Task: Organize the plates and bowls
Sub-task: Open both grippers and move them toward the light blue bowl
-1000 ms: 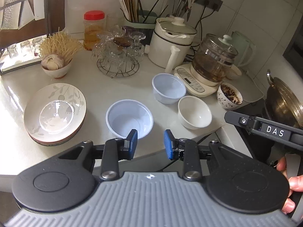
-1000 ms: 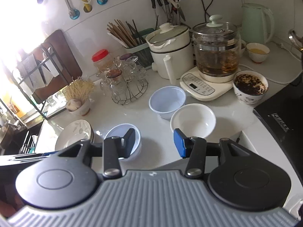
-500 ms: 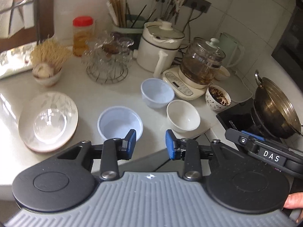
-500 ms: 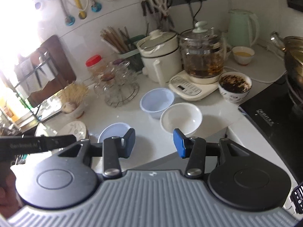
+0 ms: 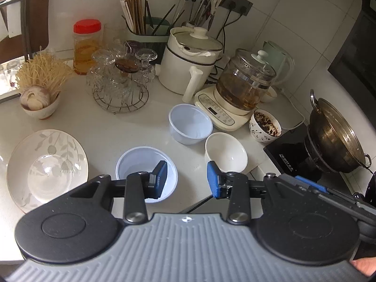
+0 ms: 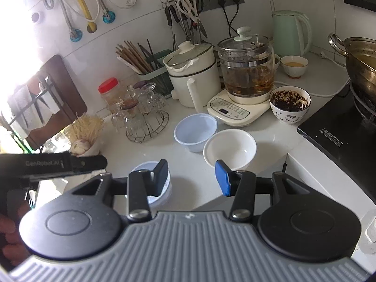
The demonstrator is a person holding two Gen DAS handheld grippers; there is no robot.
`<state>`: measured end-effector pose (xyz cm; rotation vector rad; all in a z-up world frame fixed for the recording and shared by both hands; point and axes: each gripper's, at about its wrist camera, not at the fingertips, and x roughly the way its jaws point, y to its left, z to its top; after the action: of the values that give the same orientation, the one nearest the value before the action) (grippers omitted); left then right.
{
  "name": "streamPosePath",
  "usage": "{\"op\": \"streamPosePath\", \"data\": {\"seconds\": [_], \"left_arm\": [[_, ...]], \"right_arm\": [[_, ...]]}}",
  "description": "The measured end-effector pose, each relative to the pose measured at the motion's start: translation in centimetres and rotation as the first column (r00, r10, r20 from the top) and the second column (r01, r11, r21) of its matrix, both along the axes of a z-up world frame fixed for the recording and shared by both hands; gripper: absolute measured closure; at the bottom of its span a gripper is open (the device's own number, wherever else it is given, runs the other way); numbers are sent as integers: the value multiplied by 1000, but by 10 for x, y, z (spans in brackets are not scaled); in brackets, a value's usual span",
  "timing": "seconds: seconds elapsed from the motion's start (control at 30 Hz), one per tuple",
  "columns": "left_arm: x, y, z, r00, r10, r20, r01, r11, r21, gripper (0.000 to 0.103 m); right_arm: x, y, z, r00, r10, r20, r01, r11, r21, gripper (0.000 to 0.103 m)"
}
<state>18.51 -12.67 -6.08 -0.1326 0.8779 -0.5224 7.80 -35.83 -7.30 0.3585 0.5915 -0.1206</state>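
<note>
- The left gripper (image 5: 186,179) has just been opening its jaws. They stand partly apart, and there is nothing between them.
- The right gripper (image 6: 191,177) has its jaws partly apart too, and it holds nothing.
- Two pale blue bowls sit on the white counter (image 5: 112,127). The near blue bowl (image 5: 138,164) is just past the left gripper. The far blue bowl (image 5: 190,123) stands next to the tea maker (image 5: 244,87).
- One white bowl (image 5: 226,151) sits just beside the far blue bowl, near the counter edge.
- One leaf plate (image 5: 47,166) lies to the left, well apart from the bowls. It looks like it has a clear glass dish in it.
- One flowered cup (image 5: 265,128) has dark bits inside.
- One small bowl (image 5: 41,104) holds garlic and dry noodles.
</note>
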Motion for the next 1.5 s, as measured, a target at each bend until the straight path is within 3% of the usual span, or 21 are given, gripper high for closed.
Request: {"op": "streamPosePath", "data": {"seconds": [0.47, 0.63, 0.87, 1.23, 1.5], "left_arm": [[31, 22, -14, 999, -33, -25, 33, 999, 8, 56], [46, 18, -19, 999, -29, -35, 30, 999, 13, 54], [79, -8, -35, 997, -27, -72, 29, 999, 33, 54], [149, -43, -62, 989, 50, -136, -42, 997, 61, 54], [189, -67, -87, 977, 62, -203, -46, 996, 81, 54]], "right_arm": [[36, 34, -7, 1000, -5, 19, 5, 1000, 2, 55], [46, 34, -14, 1000, -16, -13, 16, 1000, 14, 55], [75, 10, -23, 999, -26, -21, 27, 999, 33, 55], [146, -49, -47, 997, 4, -71, 3, 995, 99, 55], [196, -70, -74, 989, 26, -146, -2, 988, 157, 55]]}}
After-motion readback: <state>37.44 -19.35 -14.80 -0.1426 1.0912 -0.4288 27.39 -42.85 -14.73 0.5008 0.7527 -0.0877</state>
